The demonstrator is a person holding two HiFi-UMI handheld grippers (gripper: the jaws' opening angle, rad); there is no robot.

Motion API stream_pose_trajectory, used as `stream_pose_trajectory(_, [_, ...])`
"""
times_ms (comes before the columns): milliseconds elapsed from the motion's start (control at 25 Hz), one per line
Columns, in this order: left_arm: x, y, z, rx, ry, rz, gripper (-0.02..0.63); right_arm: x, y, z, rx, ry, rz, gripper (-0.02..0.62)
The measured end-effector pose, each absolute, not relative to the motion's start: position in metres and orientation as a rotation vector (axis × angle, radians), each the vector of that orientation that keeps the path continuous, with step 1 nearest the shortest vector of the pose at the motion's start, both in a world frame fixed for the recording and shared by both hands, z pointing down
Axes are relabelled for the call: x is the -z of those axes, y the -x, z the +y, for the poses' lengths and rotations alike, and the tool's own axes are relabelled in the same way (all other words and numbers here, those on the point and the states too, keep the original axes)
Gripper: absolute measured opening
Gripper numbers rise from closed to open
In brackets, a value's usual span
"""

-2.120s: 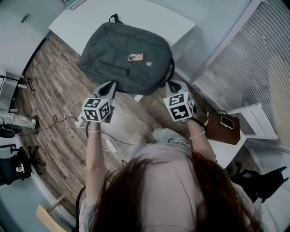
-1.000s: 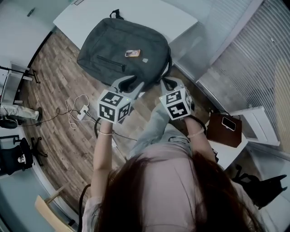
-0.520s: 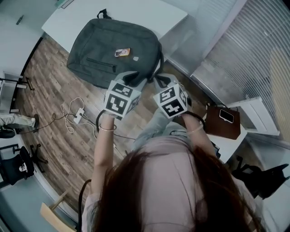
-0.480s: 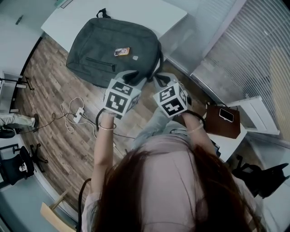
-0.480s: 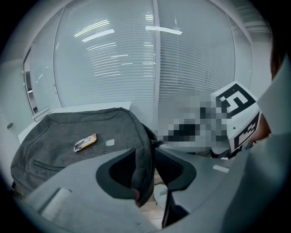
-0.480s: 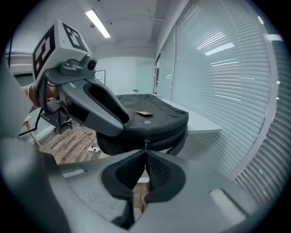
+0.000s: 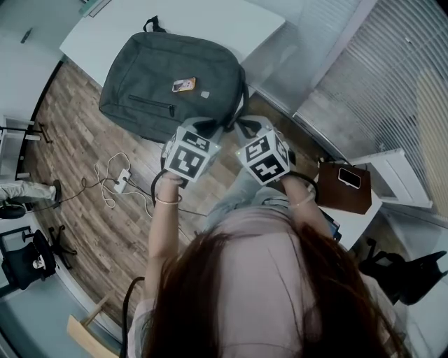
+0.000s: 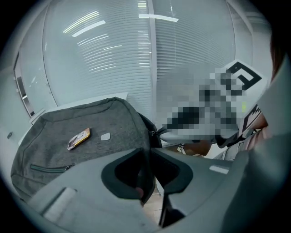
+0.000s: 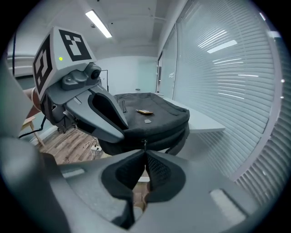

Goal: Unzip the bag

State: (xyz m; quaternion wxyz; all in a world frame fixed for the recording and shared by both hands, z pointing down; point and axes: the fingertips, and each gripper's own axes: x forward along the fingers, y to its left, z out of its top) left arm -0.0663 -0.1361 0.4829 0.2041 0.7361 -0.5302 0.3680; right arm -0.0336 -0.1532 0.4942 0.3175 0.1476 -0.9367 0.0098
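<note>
A grey backpack point(image 7: 157, 73) lies flat on a white table point(image 7: 210, 21), its near edge overhanging the floor. Both grippers meet at that near edge, side by side. My left gripper point(image 7: 201, 127) has the bag's dark edge point(image 8: 146, 136) between its jaws, which are closing and press on the fabric. My right gripper point(image 9: 144, 154) is shut on the small zipper pull point(image 9: 144, 144) that sticks up from its tips, just under the bag's side point(image 9: 154, 119). In the right gripper view, the left gripper's fingers point(image 9: 109, 119) reach the bag from the left.
A small orange tag point(image 7: 184, 84) lies on top of the bag. A brown pouch with a phone point(image 7: 343, 187) rests on a white stand at the right. Cables and a power strip point(image 7: 117, 180) lie on the wood floor. A blind-covered glass wall point(image 7: 392, 77) stands close behind.
Both grippers have come up to the bag's near edge and drawn together. The left one swung in from the left and its jaws now flank the bag's edge.
</note>
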Motion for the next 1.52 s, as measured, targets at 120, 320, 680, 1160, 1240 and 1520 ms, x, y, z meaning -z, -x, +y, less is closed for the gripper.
stream_pose_trajectory(120, [-0.482, 0.068, -0.137, -0.981, -2.063, -1.448, 0.072, -0.495, 0.035, -0.158, -0.039, -0.394, -2.47, 0.008])
stream_pose_trajectory(320, [-0.483, 0.067, -0.134, -0.911, -2.08, -1.394, 0.067, -0.494, 0.034, -0.169, -0.052, -0.415, -2.465, 0.008])
stream_pose_trajectory(680, [-0.484, 0.069, -0.134, -0.846, -2.086, -1.368, 0.064, -0.491, 0.034, -0.193, -0.037, -0.445, -2.457, 0.009])
stream_pose_trajectory(1160, [-0.488, 0.071, -0.134, -0.753, -2.087, -1.289, 0.066, -0.489, 0.038, -0.22, -0.01, -0.473, -2.435, 0.009])
stream_pose_trajectory(1240, [-0.489, 0.071, -0.133, -0.744, -2.087, -1.28, 0.066, -0.488, 0.039, -0.224, -0.003, -0.474, -2.432, 0.009])
stream_pose_trajectory(1520, [-0.491, 0.072, -0.134, -0.727, -2.09, -1.257, 0.066, -0.488, 0.042, -0.24, 0.014, -0.482, -2.431, 0.011])
